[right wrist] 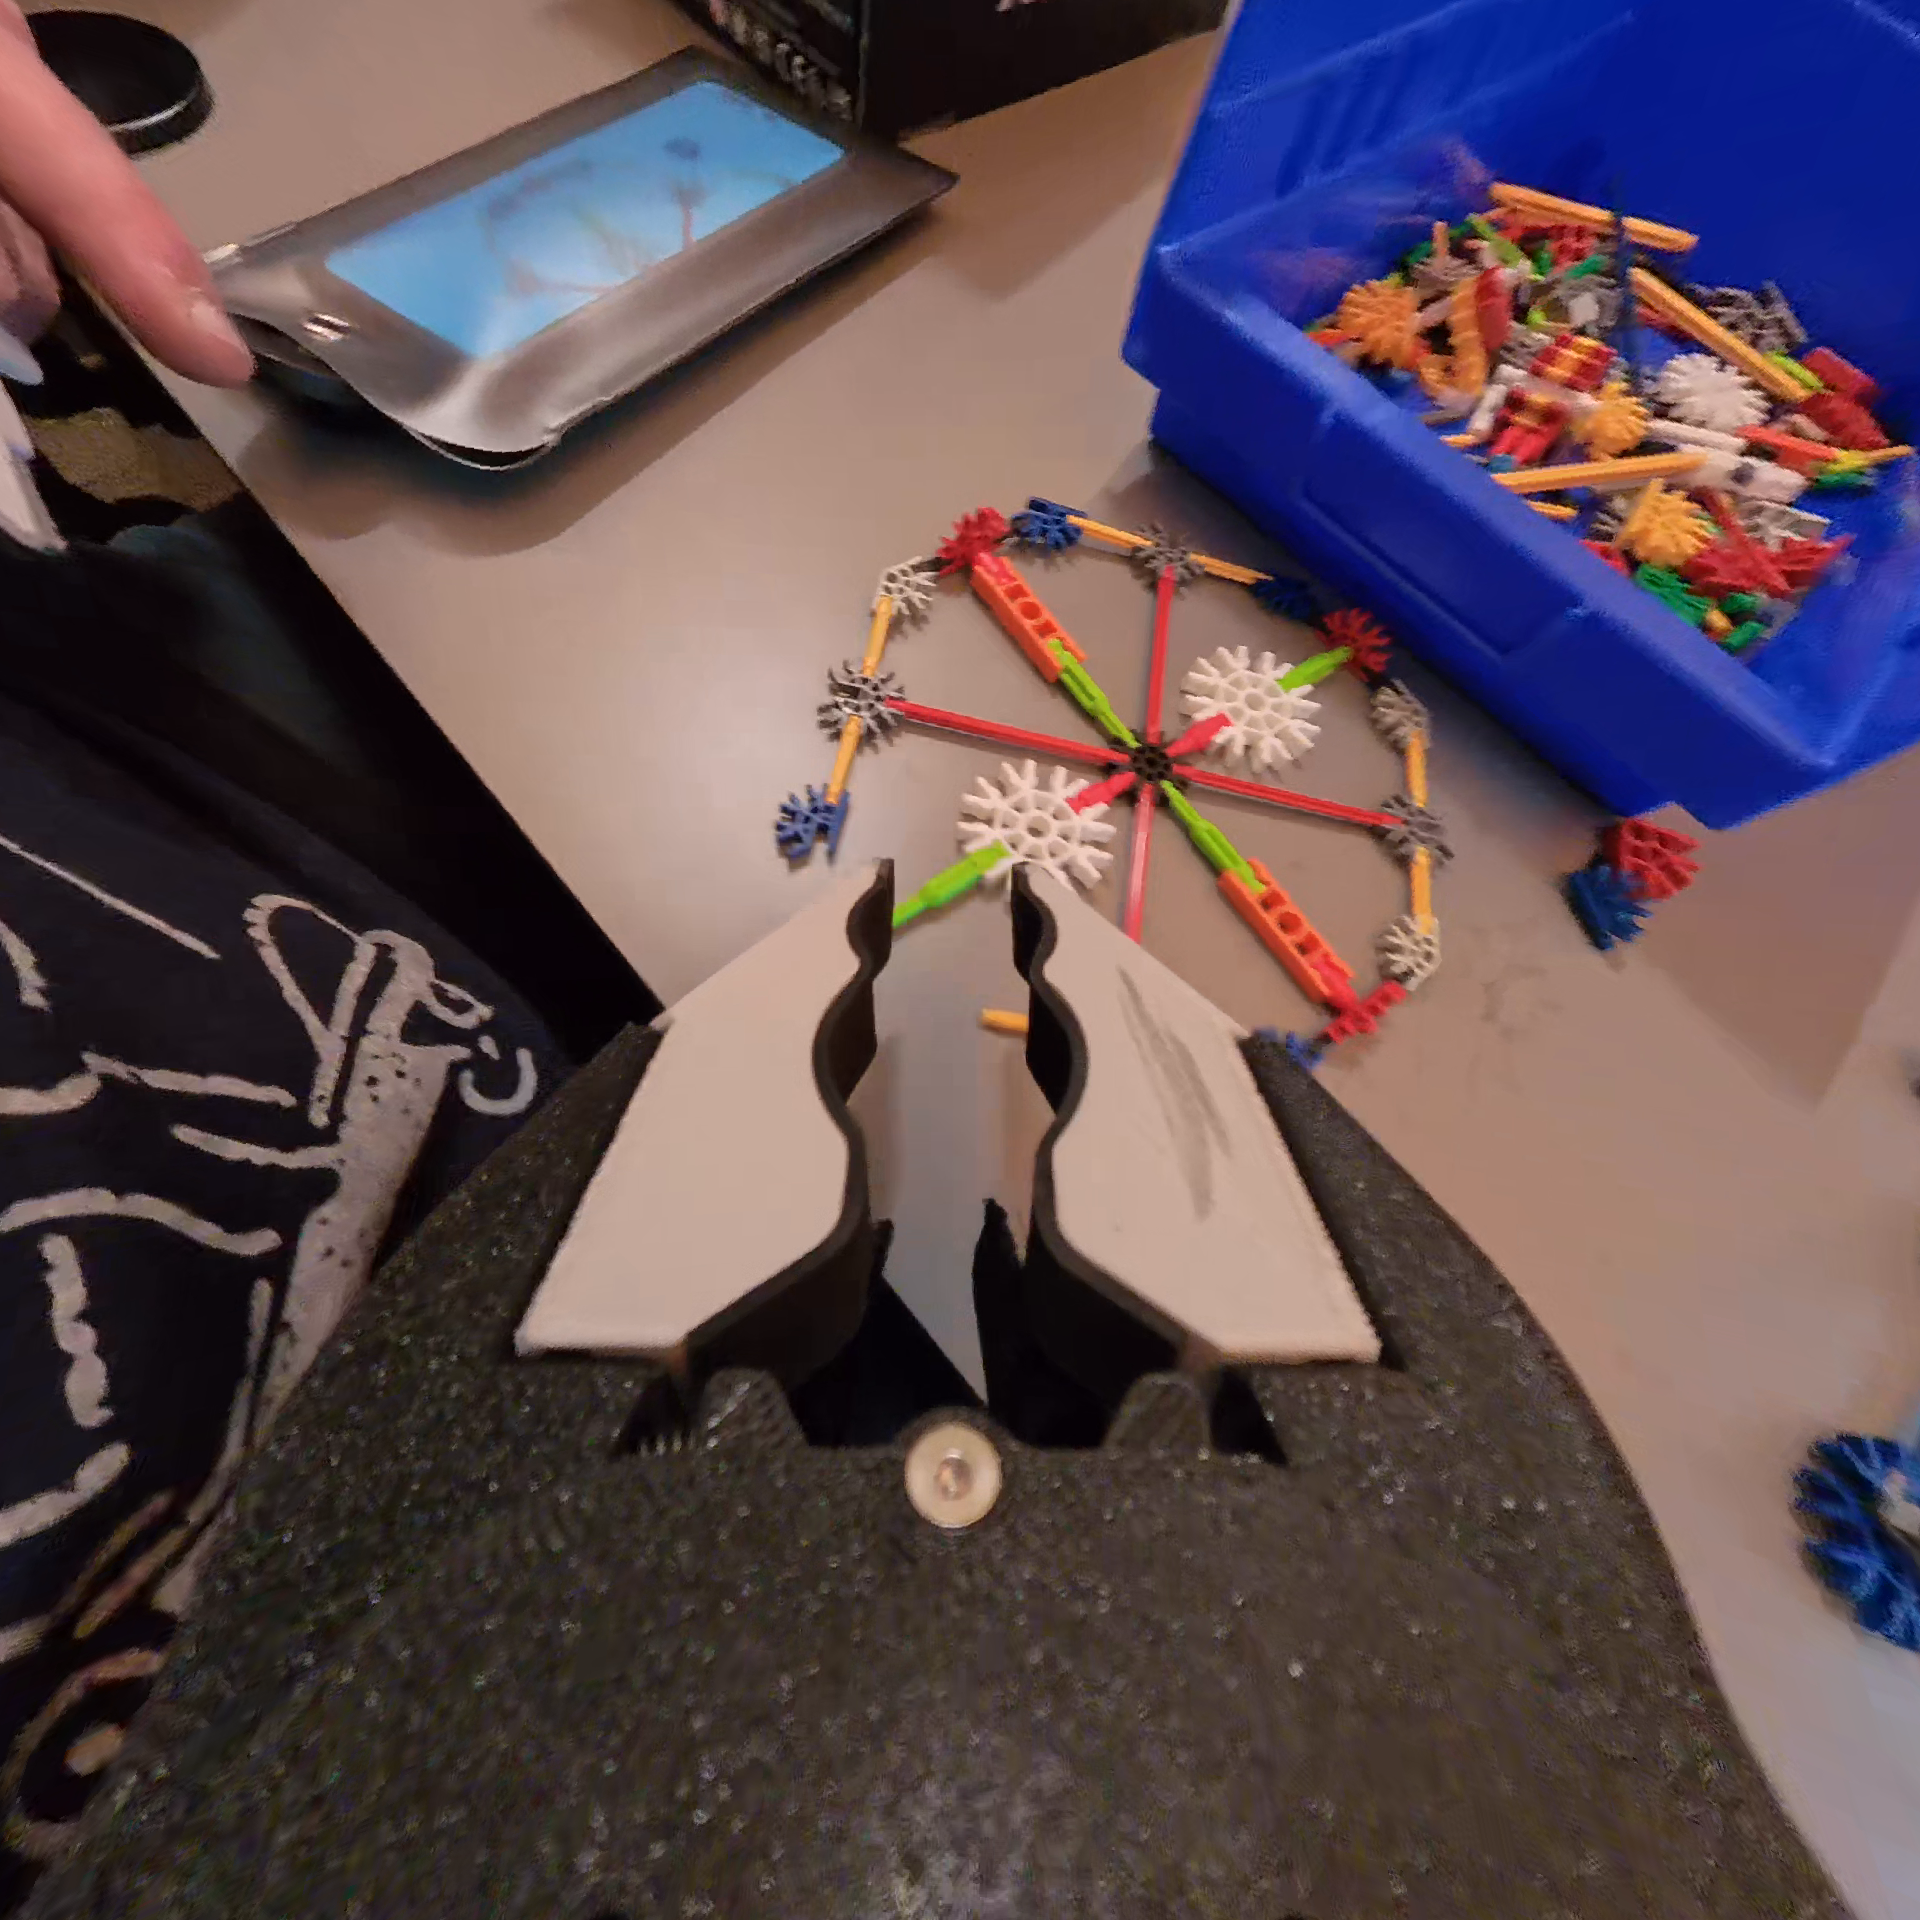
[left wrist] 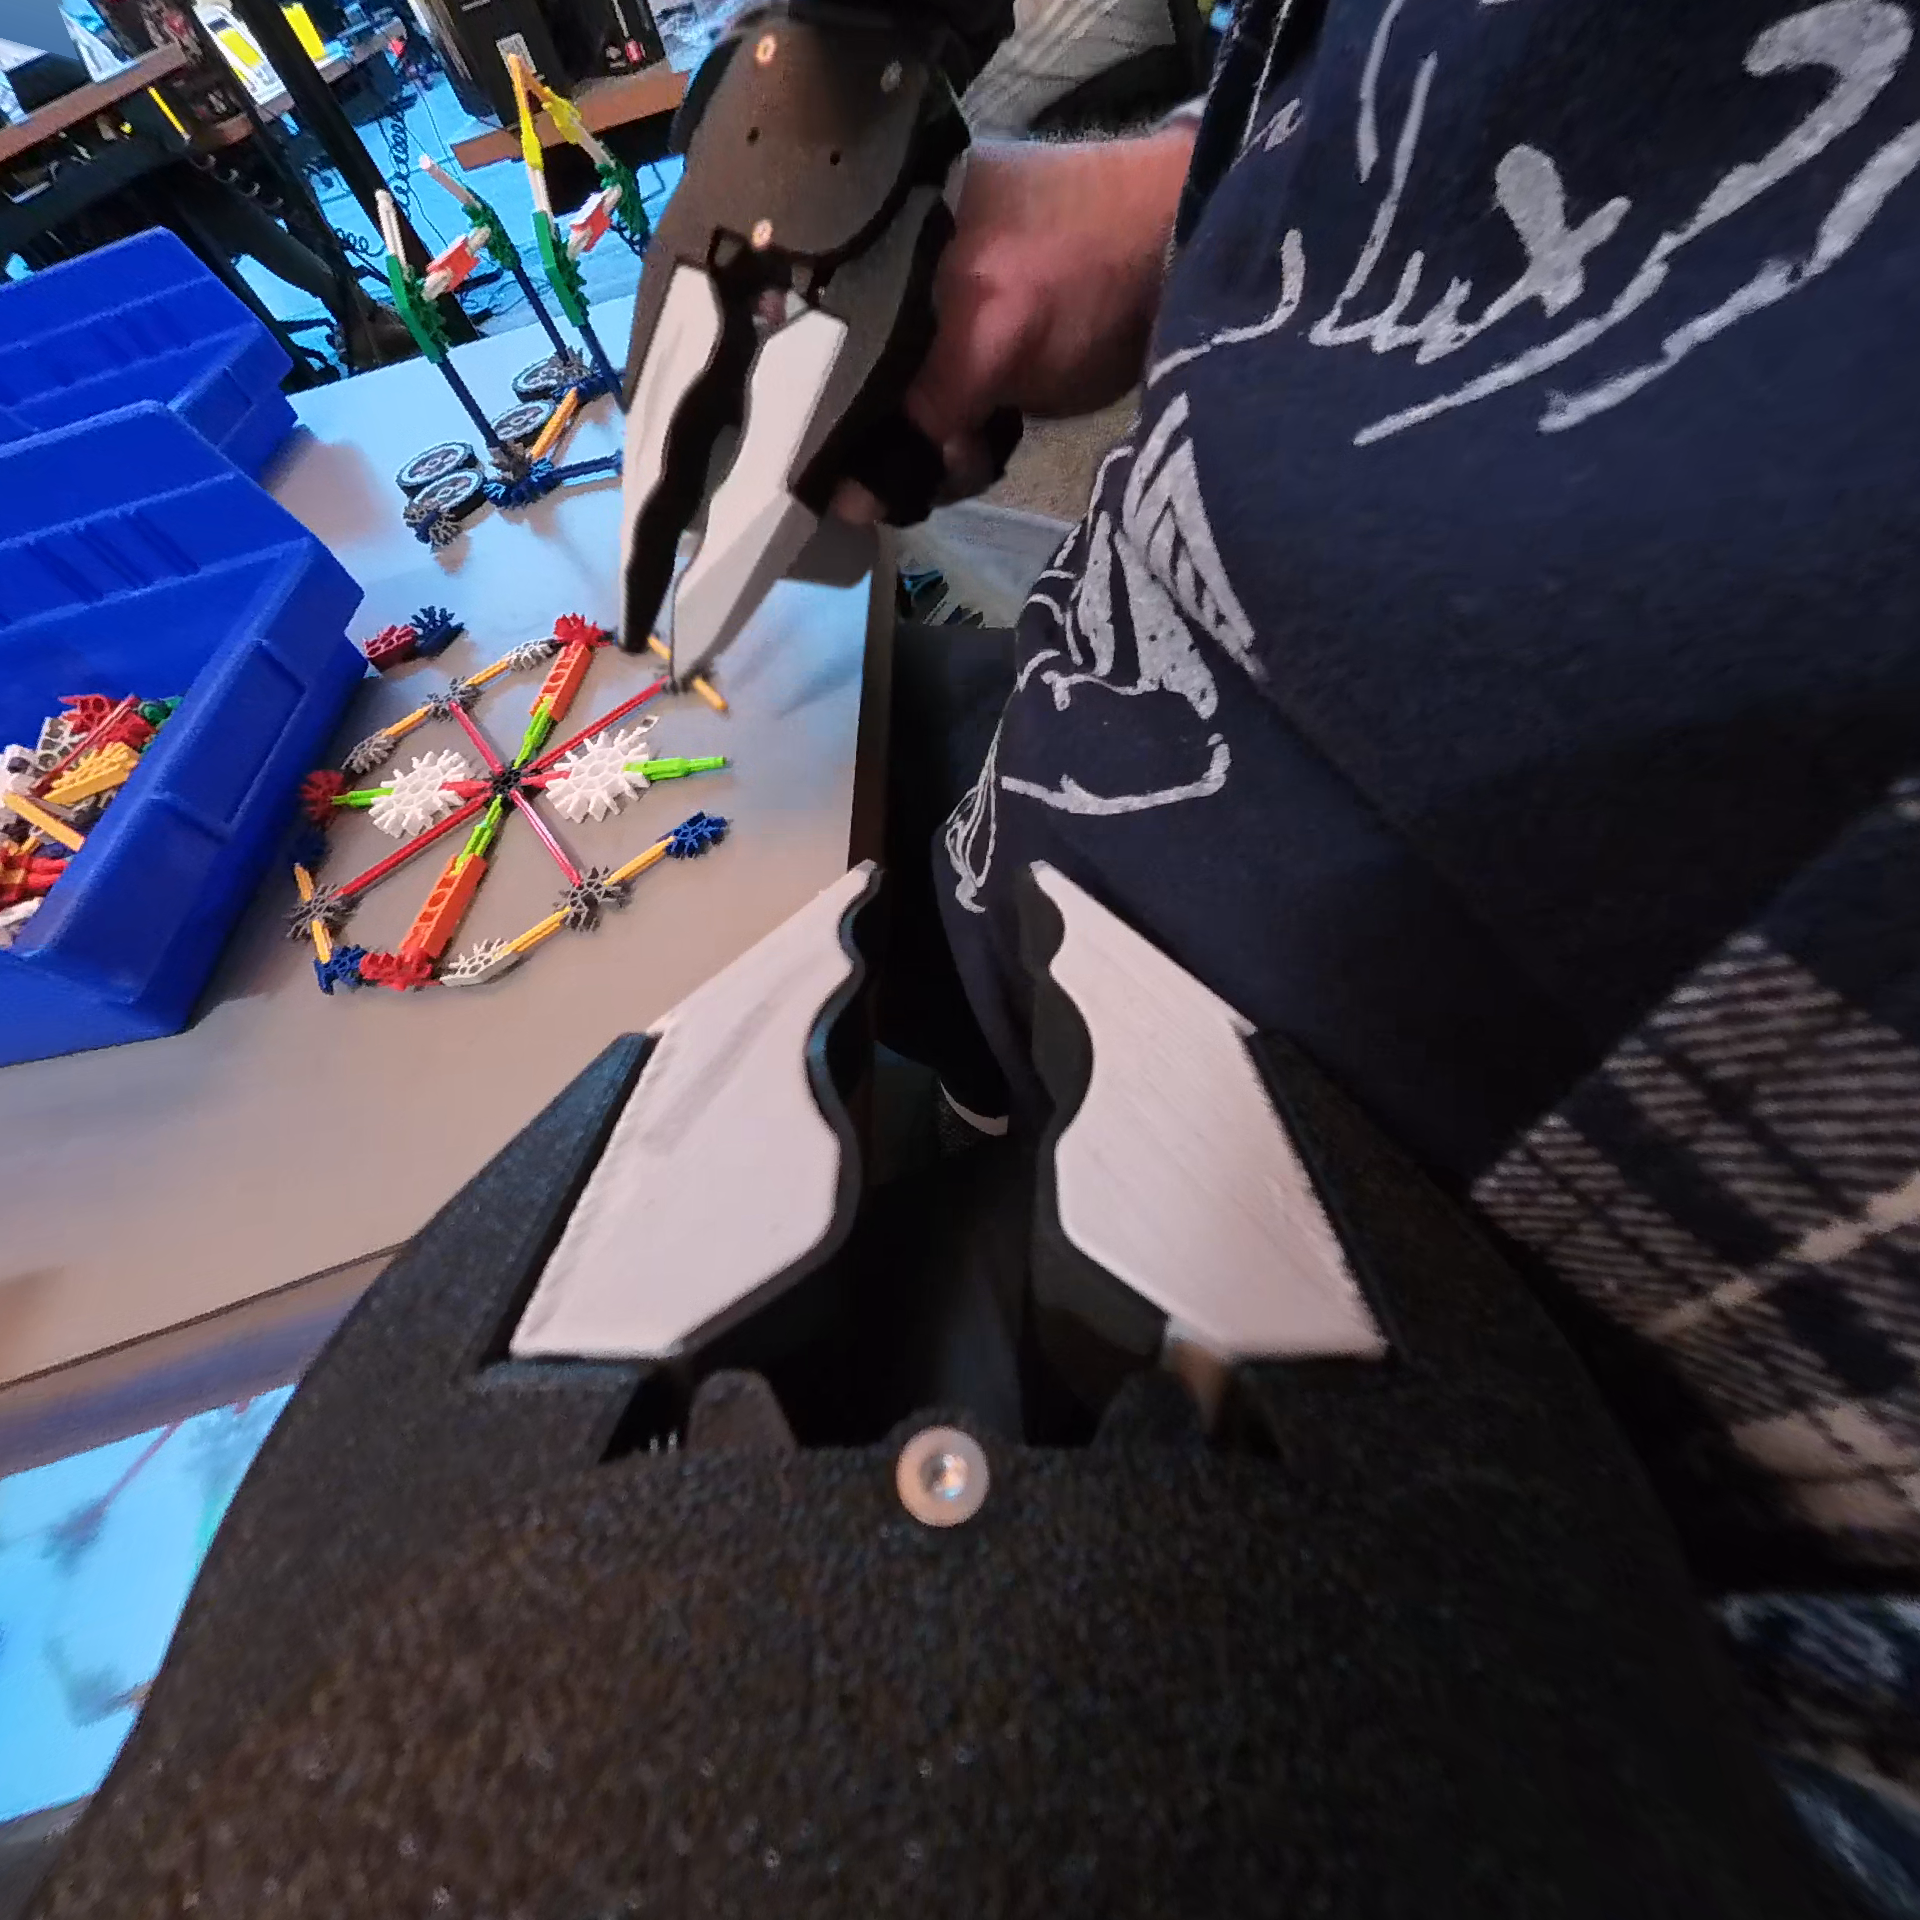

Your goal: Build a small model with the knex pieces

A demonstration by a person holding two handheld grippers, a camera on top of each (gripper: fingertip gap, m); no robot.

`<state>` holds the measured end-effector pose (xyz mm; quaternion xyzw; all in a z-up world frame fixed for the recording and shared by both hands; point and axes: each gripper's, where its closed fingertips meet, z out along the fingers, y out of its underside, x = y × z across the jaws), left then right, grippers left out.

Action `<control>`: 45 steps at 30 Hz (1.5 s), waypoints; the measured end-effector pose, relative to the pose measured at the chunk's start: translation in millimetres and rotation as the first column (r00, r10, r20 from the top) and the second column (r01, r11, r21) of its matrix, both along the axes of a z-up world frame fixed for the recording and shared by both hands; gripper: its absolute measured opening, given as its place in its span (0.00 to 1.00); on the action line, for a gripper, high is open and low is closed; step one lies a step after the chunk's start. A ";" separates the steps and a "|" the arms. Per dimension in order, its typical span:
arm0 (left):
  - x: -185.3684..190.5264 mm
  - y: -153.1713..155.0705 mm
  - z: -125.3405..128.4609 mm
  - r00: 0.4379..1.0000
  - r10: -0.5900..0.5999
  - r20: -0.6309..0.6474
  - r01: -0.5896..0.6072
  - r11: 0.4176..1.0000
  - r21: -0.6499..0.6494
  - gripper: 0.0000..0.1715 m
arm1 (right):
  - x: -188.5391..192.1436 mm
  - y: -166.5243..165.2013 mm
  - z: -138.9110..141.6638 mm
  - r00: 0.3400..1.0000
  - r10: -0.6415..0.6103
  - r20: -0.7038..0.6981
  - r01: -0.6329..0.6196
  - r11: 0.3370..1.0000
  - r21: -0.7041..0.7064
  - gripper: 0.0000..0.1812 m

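While the right tongs (right wrist: 951,883) hang low over the counter (right wrist: 675,582), their jaws stand a narrow gap apart with nothing clamped; a short yellow rod (right wrist: 1005,1020) lies on the counter in that gap, and whether a fingertip touches it I cannot tell. In the left wrist view the same tongs (left wrist: 657,655) point steeply down, tips at the near rim of the flat wheel (left wrist: 499,800). The left tongs (left wrist: 951,883) are parted wider and empty, held off the counter's edge in front of a dark printed shirt (left wrist: 1507,644).

The wheel (right wrist: 1143,764) lies flat on the counter: a black hub, red and pink spokes, green and orange pieces along some spokes, two white snowflake connectors near the centre, and a rim of yellow rods joined by grey, red, blue and white connectors. Just beside it sits a blue bin (right wrist: 1455,499) heaped with mixed pieces. A red-and-blue connector pair (right wrist: 1636,873) rests near the bin's corner. Farther off, a hand (right wrist: 94,229) touches a sleeved tablet (right wrist: 561,249), and an upright build on wheels (left wrist: 509,343) stands beyond.
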<state>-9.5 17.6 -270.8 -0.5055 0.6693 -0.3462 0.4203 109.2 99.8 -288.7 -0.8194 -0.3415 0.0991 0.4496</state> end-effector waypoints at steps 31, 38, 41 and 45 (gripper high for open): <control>-27.4 29.2 20.6 0.992 0.123 0.030 -0.124 0.992 0.027 0.14 | 35.6 13.2 5.9 0.999 -0.032 -0.029 0.034 0.998 0.047 0.14; -59.9 56.5 25.9 0.971 0.232 0.054 -0.232 0.973 -0.007 0.14 | 55.5 30.3 5.0 0.992 -0.075 -0.101 0.079 0.996 0.038 0.15; -62.2 57.5 19.6 0.969 0.243 0.045 -0.243 0.970 -0.016 0.14 | 57.4 34.3 2.6 0.992 -0.074 -0.106 0.078 0.997 0.028 0.16; -63.9 57.8 15.2 0.968 0.246 0.048 -0.245 0.969 -0.028 0.14 | 56.4 36.4 6.9 0.992 -0.057 -0.112 0.060 0.998 0.028 0.16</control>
